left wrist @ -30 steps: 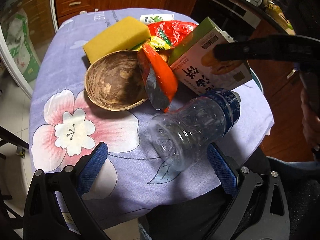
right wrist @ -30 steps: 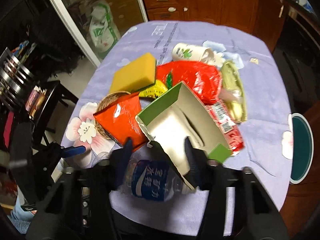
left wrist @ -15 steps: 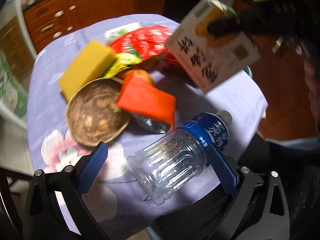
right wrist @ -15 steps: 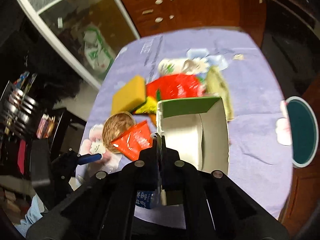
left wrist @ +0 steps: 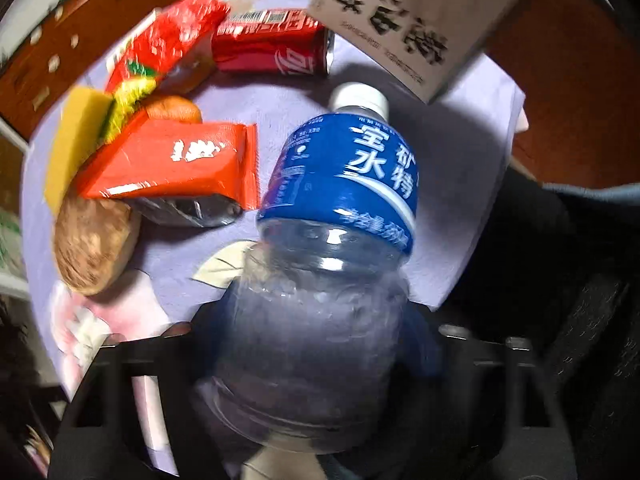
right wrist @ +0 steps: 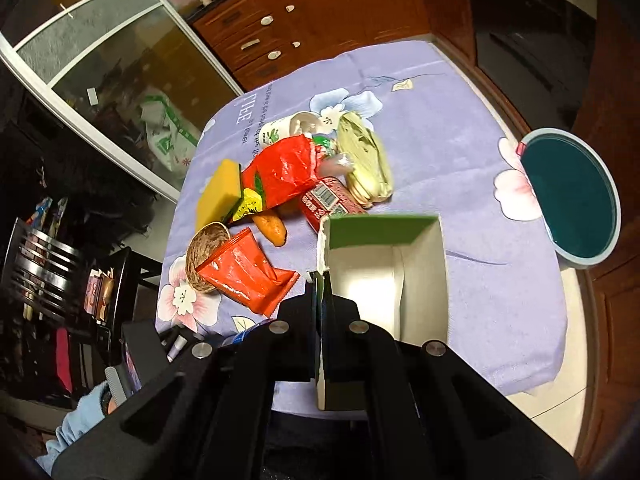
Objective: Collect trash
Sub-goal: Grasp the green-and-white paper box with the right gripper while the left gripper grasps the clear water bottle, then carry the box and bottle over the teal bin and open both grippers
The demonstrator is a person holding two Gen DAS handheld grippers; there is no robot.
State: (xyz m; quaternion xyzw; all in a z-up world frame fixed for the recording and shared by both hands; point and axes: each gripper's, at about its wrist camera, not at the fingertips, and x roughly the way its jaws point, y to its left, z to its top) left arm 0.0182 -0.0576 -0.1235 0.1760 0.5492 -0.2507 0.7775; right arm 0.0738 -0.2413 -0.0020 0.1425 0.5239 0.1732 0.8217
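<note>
My left gripper (left wrist: 320, 320) is shut on a clear plastic bottle (left wrist: 340, 200) with a blue label and white cap, held above the table's near edge. My right gripper (right wrist: 322, 300) is shut on one wall of an open green-and-white carton (right wrist: 384, 276), lifted above the table; the carton also shows at the top right of the left wrist view (left wrist: 420, 20). On the purple flowered cloth (right wrist: 460, 152) lie an orange snack wrapper (right wrist: 244, 272), a red bag (right wrist: 284, 172), a red cola can (left wrist: 272, 48) and a yellow-green wrapper (right wrist: 364, 160).
A teal bin (right wrist: 572, 196) stands on the floor at the table's right edge. A woven bowl (right wrist: 206, 254), yellow sponge (right wrist: 218, 194), carrot (right wrist: 272, 226) and white cup (right wrist: 284, 130) also lie on the table. Wooden cabinets stand behind; a dark chair (right wrist: 48, 276) stands left.
My left gripper has closed on the bottle and lifted it. My right gripper has raised the carton higher above the table and turned toward the bin.
</note>
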